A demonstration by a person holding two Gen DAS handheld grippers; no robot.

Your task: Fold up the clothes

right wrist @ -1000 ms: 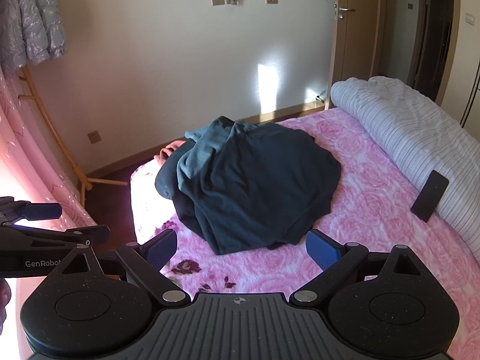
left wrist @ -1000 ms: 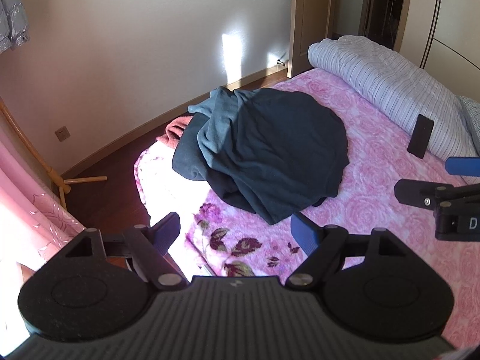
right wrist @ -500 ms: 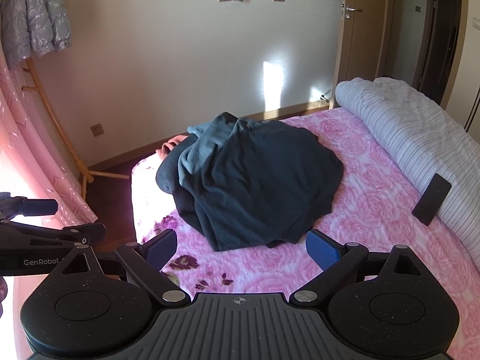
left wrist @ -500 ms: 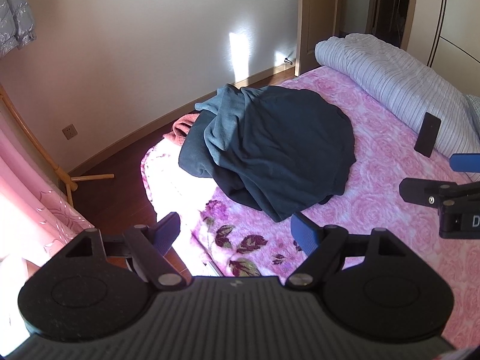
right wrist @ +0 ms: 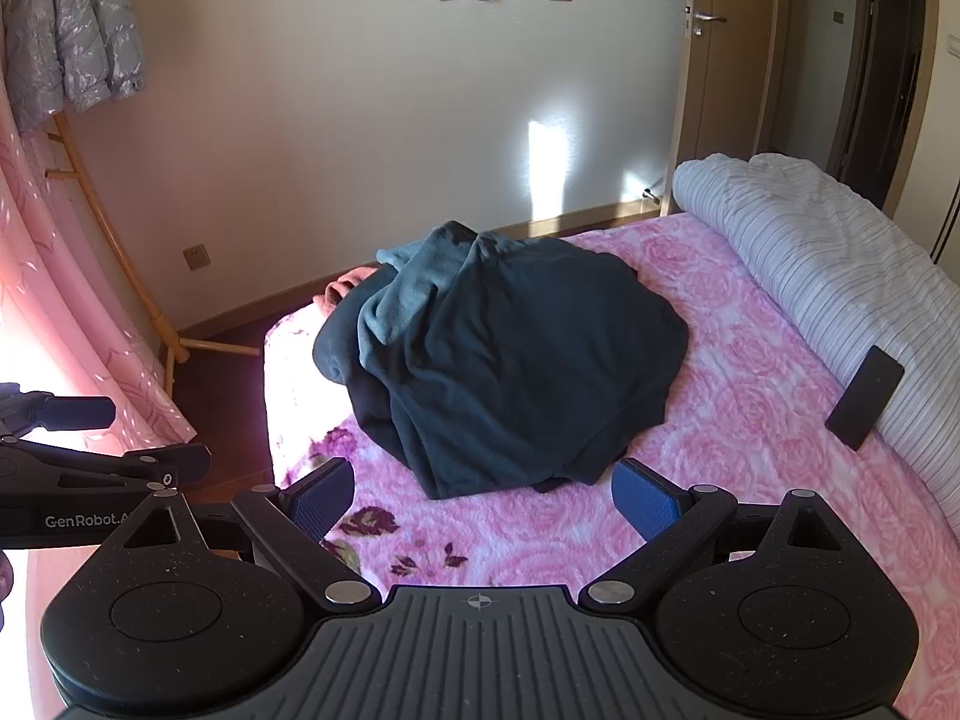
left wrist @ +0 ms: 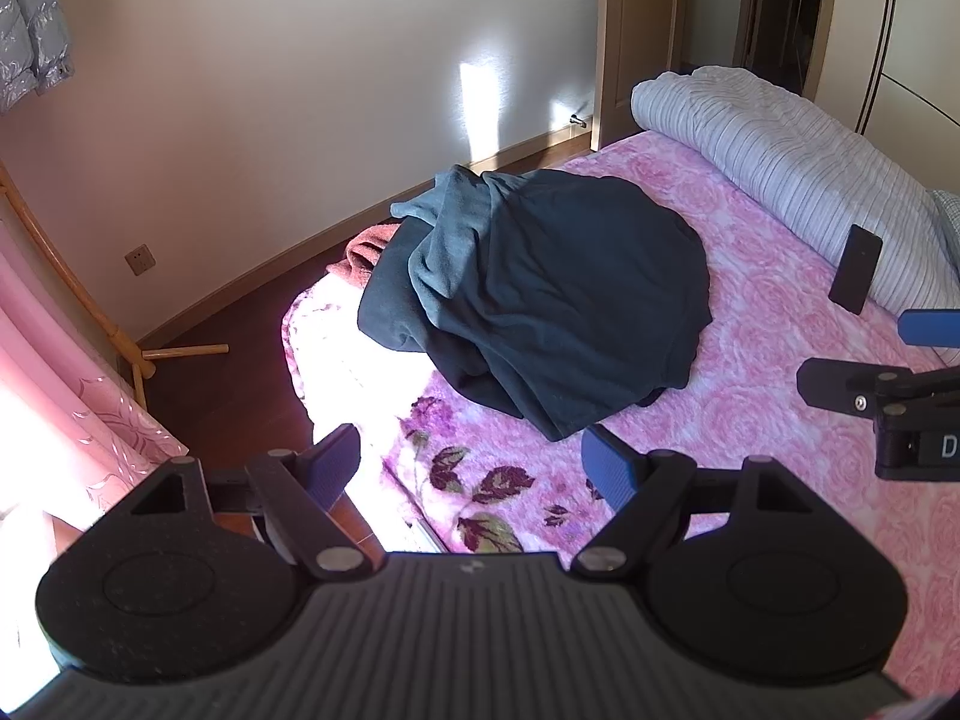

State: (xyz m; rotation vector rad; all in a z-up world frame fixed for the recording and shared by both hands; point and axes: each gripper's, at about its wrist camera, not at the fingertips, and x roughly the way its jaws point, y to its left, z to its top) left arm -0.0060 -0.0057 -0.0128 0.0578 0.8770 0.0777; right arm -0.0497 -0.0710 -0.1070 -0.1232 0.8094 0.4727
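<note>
Left gripper (left wrist: 471,465) and right gripper (right wrist: 486,495): jaws apart, empty, above the bed (right wrist: 750,372). Dark clothes (right wrist: 516,354) lie heaped ahead, untouched.

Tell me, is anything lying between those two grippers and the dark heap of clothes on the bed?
Nothing visible. Only bare pink bedspread lies between the open right gripper, the open left gripper and the dark clothes pile. The black phone sits off to the side against the striped quilt.
</note>
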